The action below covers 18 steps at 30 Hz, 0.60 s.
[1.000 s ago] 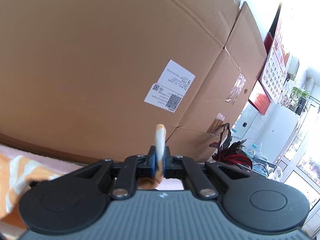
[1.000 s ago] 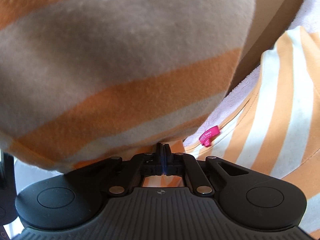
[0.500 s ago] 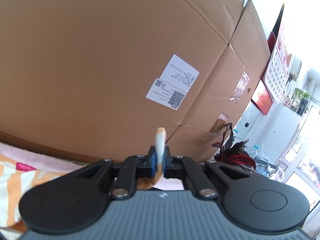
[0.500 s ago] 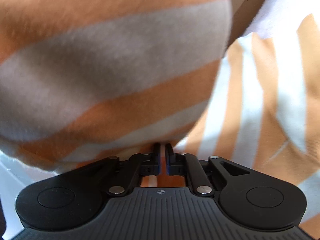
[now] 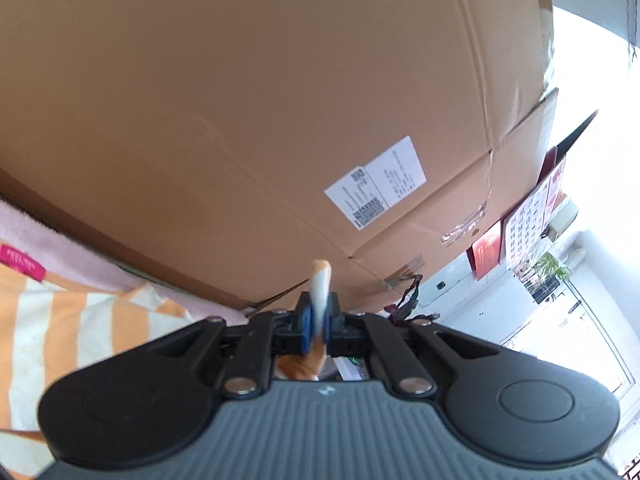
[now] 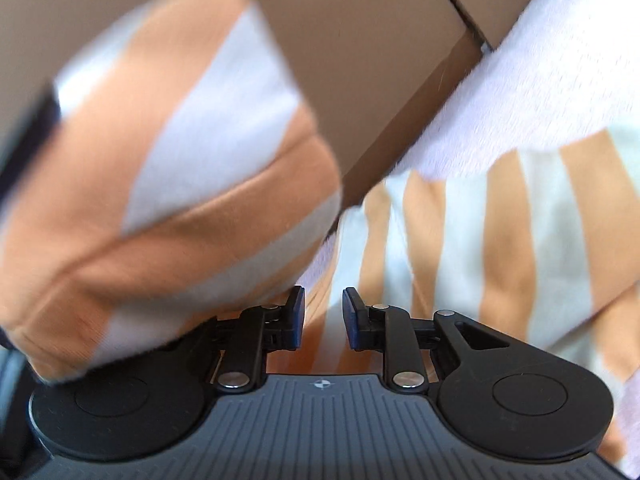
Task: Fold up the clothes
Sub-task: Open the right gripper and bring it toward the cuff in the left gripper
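Between the two blue pads of the left gripper point(image 5: 318, 320) a thin edge of the striped shirt point(image 6: 520, 240) is pinched tight. The bit of cloth sticks up past the tips, orange at the end and white below. I think it is held by the edge like this so that side of the shirt can be lifted and laid over.

Near the right gripper point(image 6: 323, 316) things are different. Its two pads stand apart with a gap between them, and nothing is caught in the gap. A fat, blurry roll of the same orange and white cloth hangs just to the left of it and partly hides the left pad. It looks loose there, not held by this claw.

Most of the shirt lies flat on a soft pink towel point(image 6: 540, 80), to the right and far side in the right view. A small pink tag point(image 5: 22, 266) shows at the left in the left view. Behind it all stands a big cardboard box point(image 5: 260, 100) with a white label point(image 5: 376, 182).

My guess is a fold is going on: one side pinched and raised, the other side let go.
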Motion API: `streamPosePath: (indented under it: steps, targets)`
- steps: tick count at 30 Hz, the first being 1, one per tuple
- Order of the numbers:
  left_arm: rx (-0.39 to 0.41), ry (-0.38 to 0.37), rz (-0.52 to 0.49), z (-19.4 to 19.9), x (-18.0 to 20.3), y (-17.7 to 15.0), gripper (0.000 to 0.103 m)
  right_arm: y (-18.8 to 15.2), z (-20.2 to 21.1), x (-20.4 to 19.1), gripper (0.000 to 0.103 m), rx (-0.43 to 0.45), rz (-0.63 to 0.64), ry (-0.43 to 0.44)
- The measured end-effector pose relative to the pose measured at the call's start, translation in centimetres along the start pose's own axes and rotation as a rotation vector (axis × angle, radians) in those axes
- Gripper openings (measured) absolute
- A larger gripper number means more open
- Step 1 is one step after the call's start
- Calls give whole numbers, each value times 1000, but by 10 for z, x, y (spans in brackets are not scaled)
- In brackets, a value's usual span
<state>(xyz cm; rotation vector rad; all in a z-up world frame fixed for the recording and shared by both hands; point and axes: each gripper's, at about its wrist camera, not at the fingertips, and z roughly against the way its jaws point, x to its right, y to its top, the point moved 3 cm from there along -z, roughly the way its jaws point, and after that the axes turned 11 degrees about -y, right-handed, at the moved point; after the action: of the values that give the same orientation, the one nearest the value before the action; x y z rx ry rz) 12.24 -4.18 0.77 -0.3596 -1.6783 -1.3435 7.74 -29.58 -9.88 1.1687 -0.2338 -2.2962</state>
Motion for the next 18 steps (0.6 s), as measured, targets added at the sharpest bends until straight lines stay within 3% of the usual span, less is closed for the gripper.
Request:
streamPosePath:
  steps: [4,11,14,16,18]
  targets:
    - [-11,15,-34,-4,0,-4,0,10,22,16,36,11,-9,0]
    - [-42,52,-122,-19,6,-20,0,4,73,54,39,40,-6,-24]
    - [-55,67,-159,-25,9,-27,0,14,106,67,39,148,-31,72]
    - [-67,82,-200,-29,12,-34,0,52,85,39,39,185,-43,129]
    - [-75,97,-250,-31,18,-41,0,63,82,11,40,184,-21,133]
